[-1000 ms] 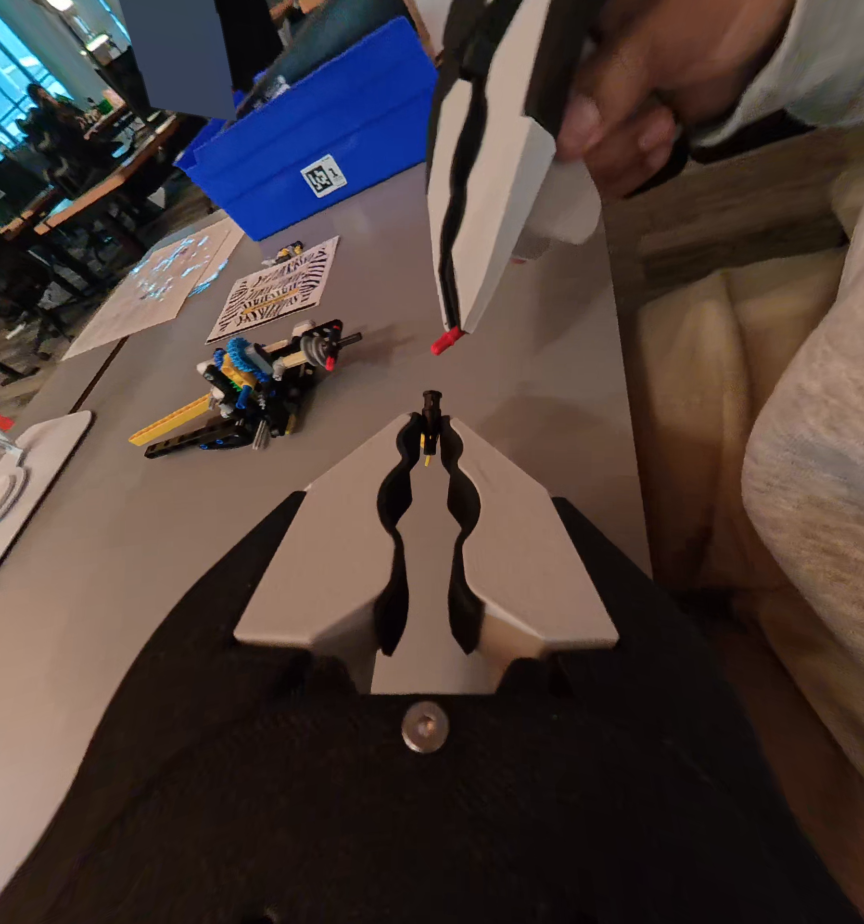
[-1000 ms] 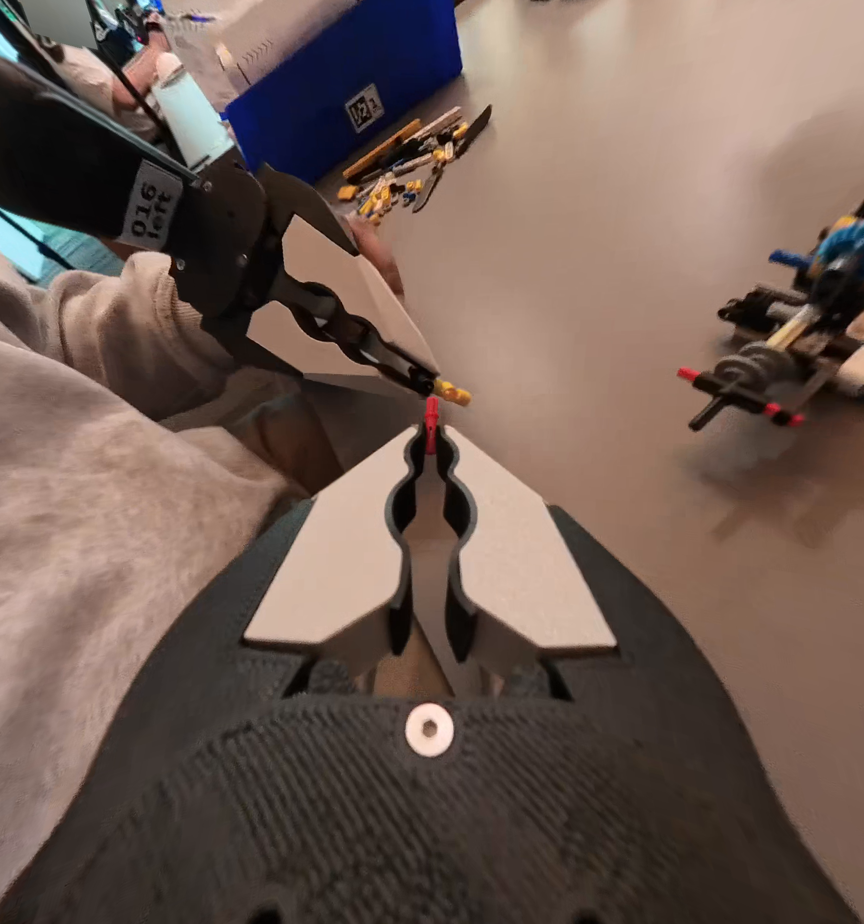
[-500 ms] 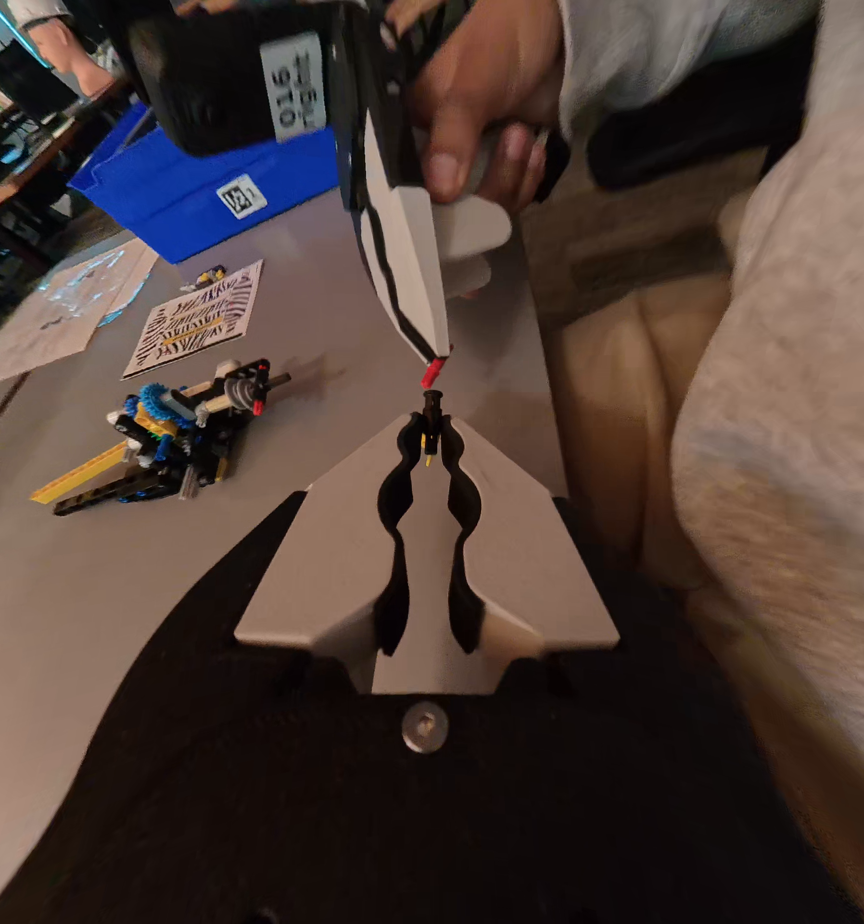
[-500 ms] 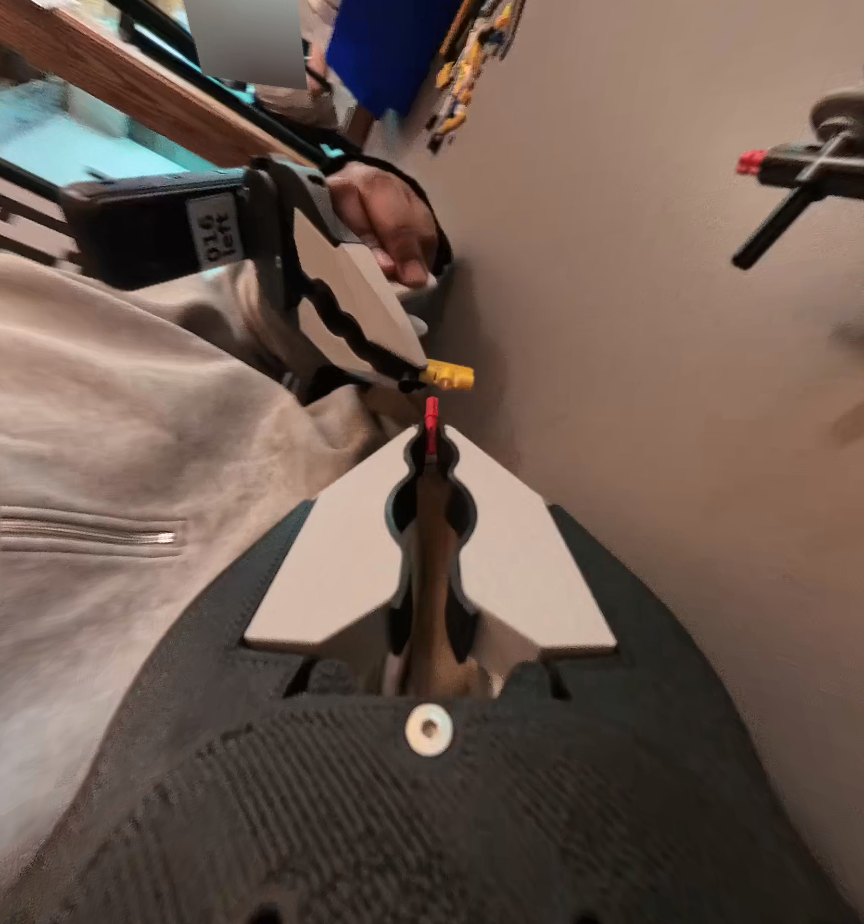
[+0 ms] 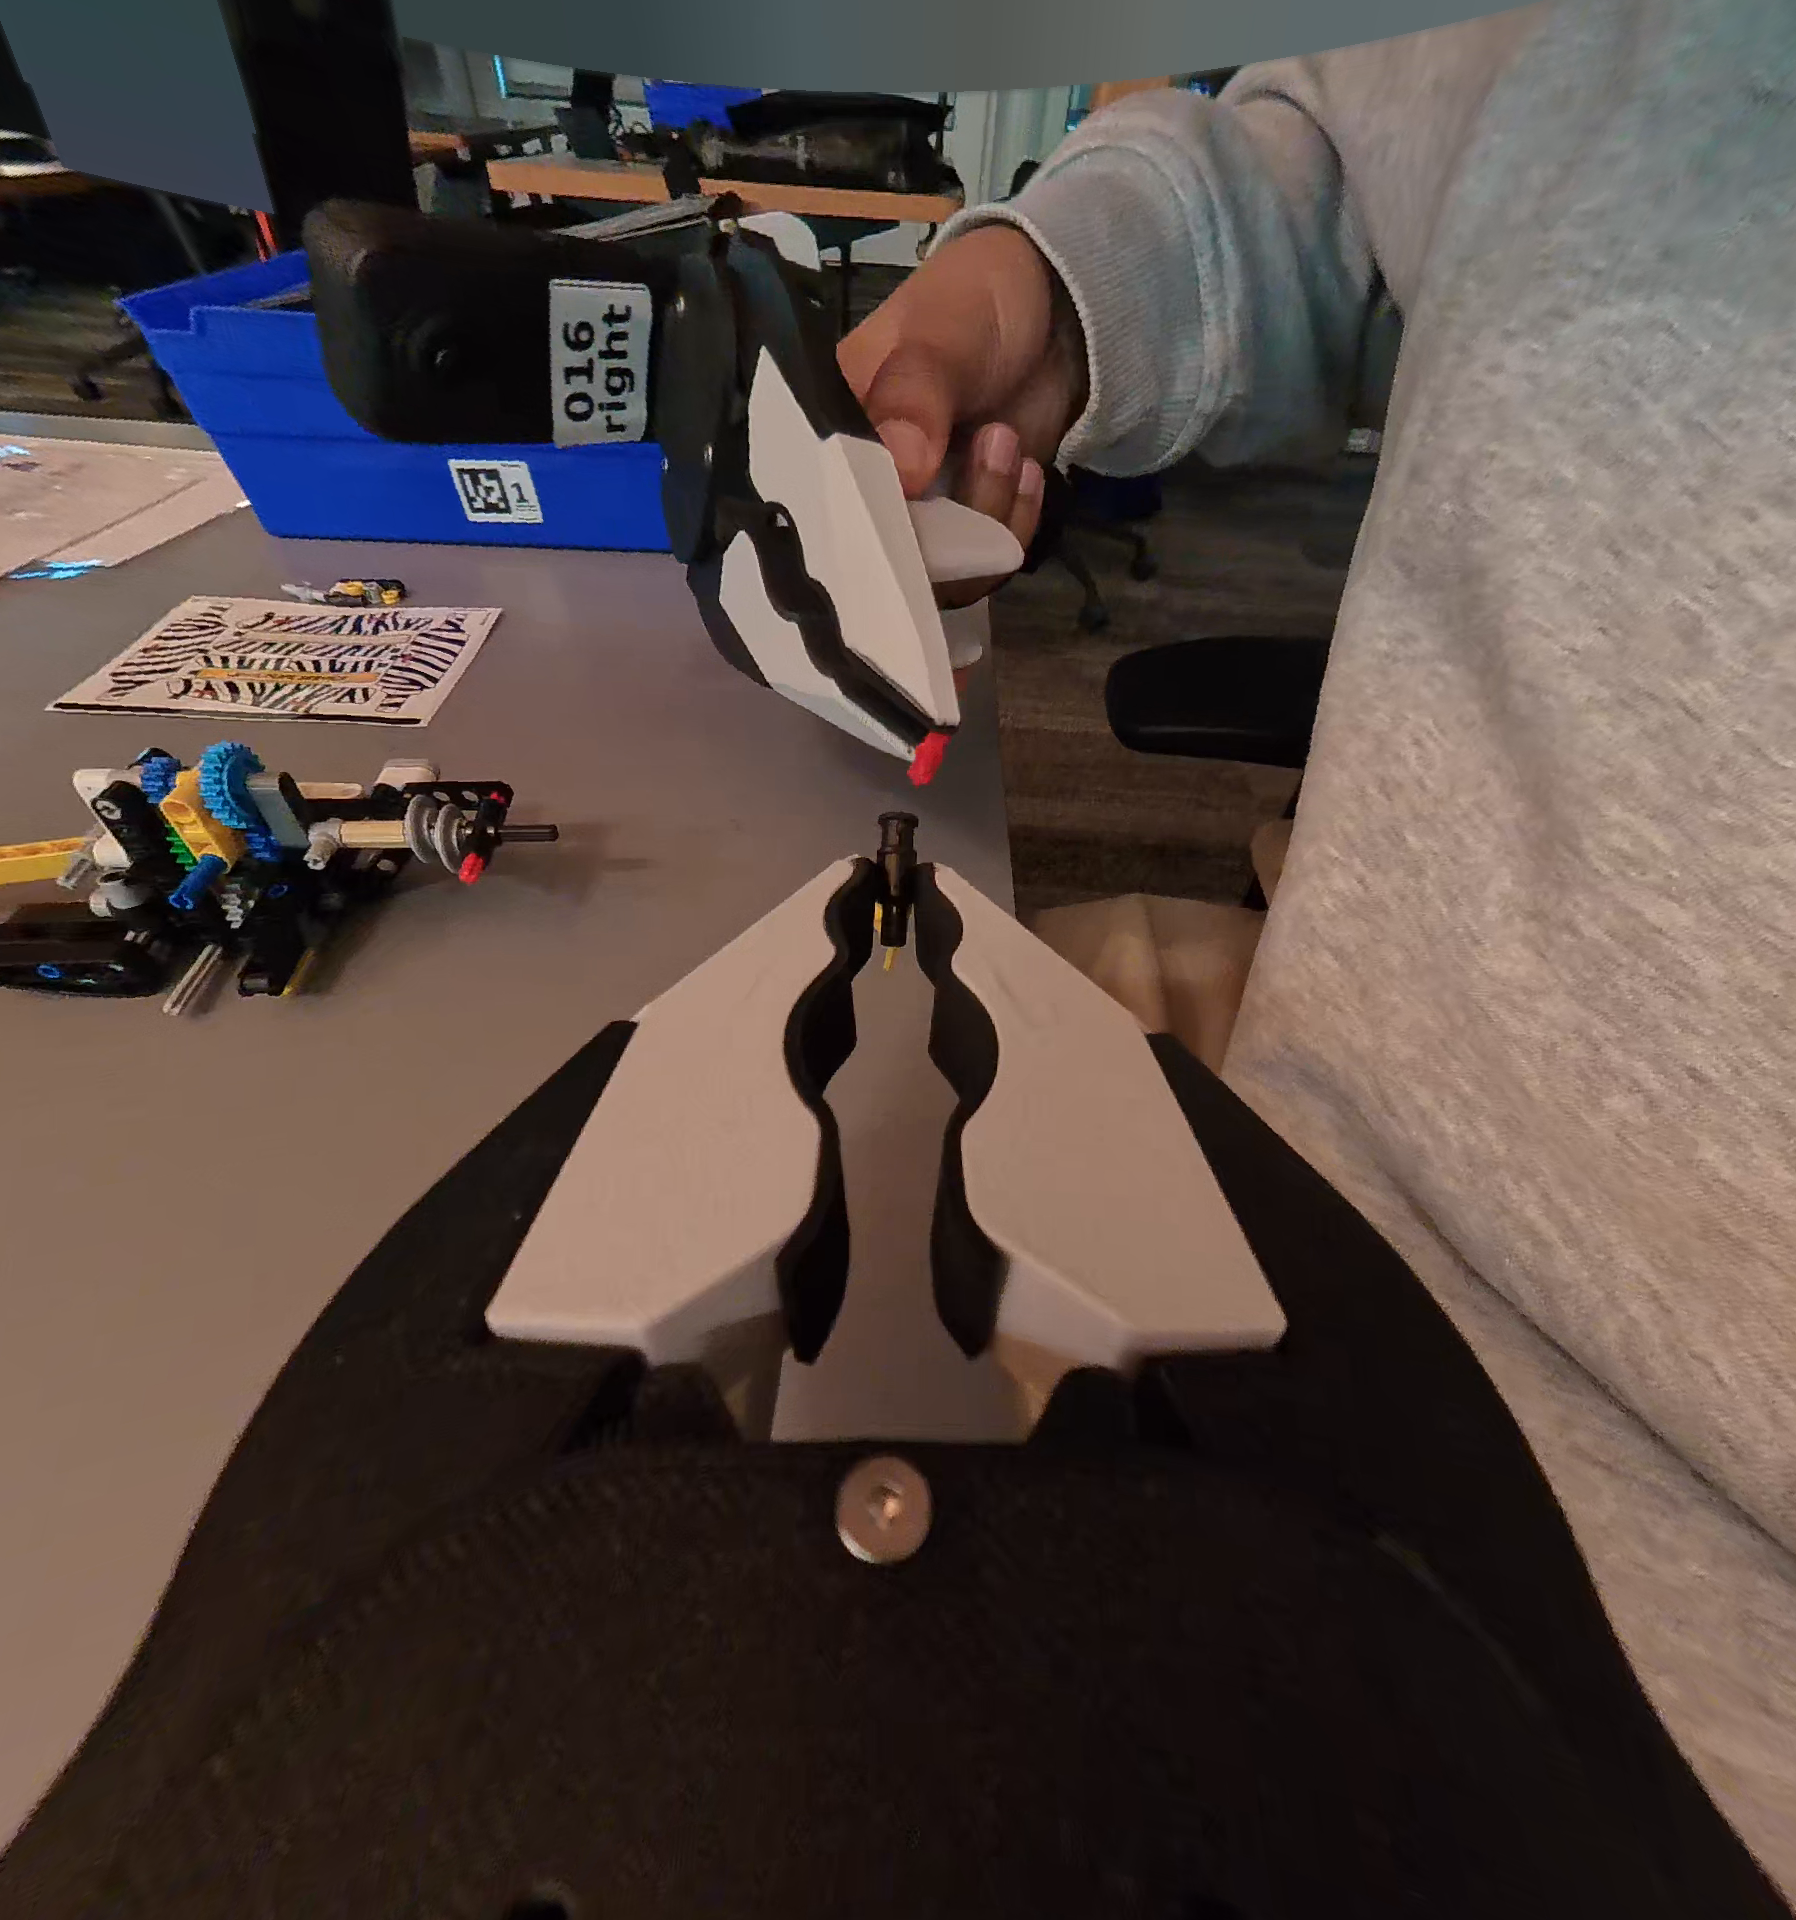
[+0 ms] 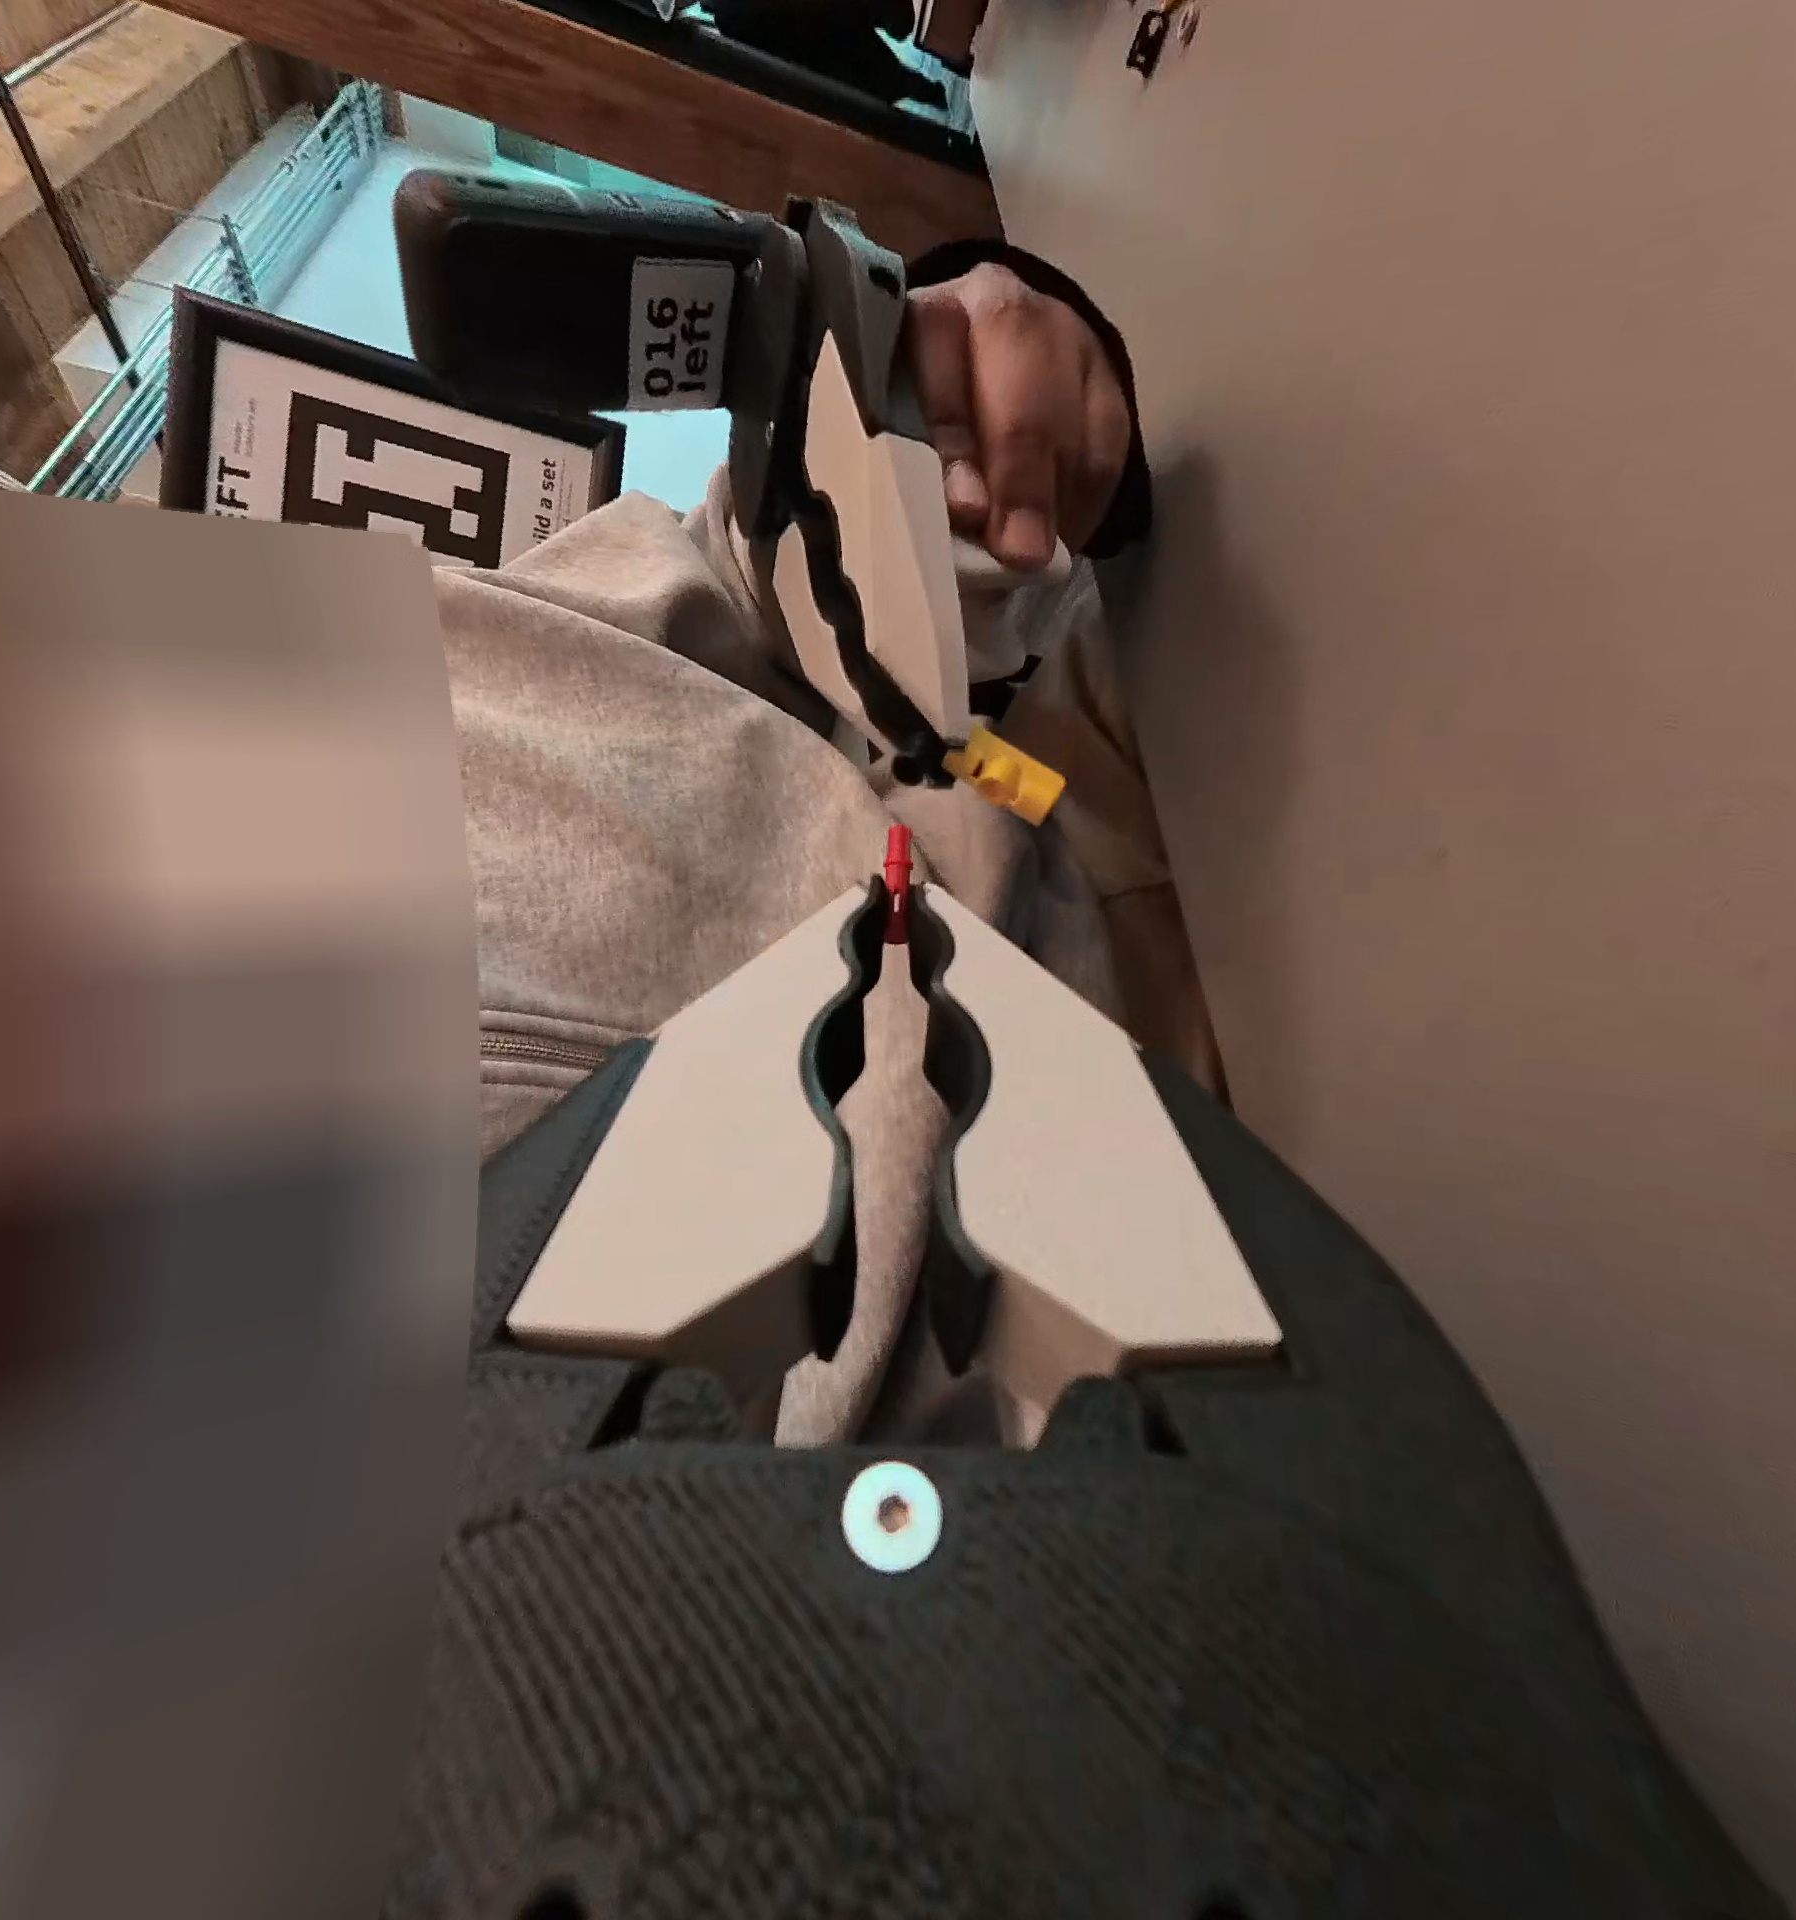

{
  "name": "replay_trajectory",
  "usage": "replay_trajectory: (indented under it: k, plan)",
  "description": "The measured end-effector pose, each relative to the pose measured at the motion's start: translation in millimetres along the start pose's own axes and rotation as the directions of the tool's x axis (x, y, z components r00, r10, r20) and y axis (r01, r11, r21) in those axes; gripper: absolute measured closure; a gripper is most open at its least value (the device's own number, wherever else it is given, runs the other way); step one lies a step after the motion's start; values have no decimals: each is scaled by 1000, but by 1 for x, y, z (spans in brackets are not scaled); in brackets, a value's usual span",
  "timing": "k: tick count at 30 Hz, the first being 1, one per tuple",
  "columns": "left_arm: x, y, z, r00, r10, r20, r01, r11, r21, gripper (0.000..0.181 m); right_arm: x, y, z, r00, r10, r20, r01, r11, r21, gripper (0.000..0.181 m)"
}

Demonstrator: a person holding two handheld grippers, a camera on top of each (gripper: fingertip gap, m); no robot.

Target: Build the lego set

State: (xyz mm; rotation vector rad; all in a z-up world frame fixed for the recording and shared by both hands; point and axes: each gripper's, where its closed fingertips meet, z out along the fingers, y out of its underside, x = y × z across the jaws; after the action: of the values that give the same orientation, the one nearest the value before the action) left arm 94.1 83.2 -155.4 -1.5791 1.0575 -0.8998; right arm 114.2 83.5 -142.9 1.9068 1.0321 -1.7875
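My left gripper (image 5: 894,883) is shut on a small black pin with a yellow connector; the black pin (image 5: 895,857) sticks up past the tips. In the right wrist view the left gripper (image 6: 920,764) shows the yellow connector (image 6: 1006,774) jutting sideways from its tips. My right gripper (image 6: 896,899) is shut on a small red pin (image 6: 895,868). In the left wrist view the right gripper (image 5: 920,732) points down, its red pin (image 5: 928,755) just above and right of the black pin, apart from it. The partly built model (image 5: 250,862) lies on the grey table (image 5: 613,790) to the left.
A blue bin (image 5: 374,436) stands at the table's back. A striped sticker sheet (image 5: 281,660) and a few loose pieces (image 5: 354,592) lie before it. The person's grey sweatshirt (image 5: 1600,831) fills the right side. The table edge runs just right of the grippers. My two grippers' fingertips are within a few centimetres of each other. Left tips and right tips are each some 20 centimeters from the partly built model (image 5: 250,862).
Both grippers have turned and swung toward the person's body. The red pin stays close above the black pin. The model has dropped out of the right wrist view.
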Motion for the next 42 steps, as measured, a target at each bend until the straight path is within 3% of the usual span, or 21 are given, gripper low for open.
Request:
replay_trajectory:
  k: [11, 23, 32, 42]
  plan:
    - [3, 21, 7, 992, 122, -8, -121, 974, -190, 173, 18, 3, 9, 995, 9, -101, -14, 998, -56, 178]
    - [2, 37, 11, 937, 350, 1, -330, 882, -336, 173, 36, 7, 16, 987, 53, -149, -67, 993, -93, 179]
    - [5, 42, 14, 926, 377, -13, -358, 868, -343, 174, 41, 11, 18, 984, 87, -159, -100, 992, -76, 179]
    - [7, 43, 14, 946, 324, -1, -309, 902, -302, 175, 42, 12, 20, 981, 94, -167, -109, 991, -83, 179]
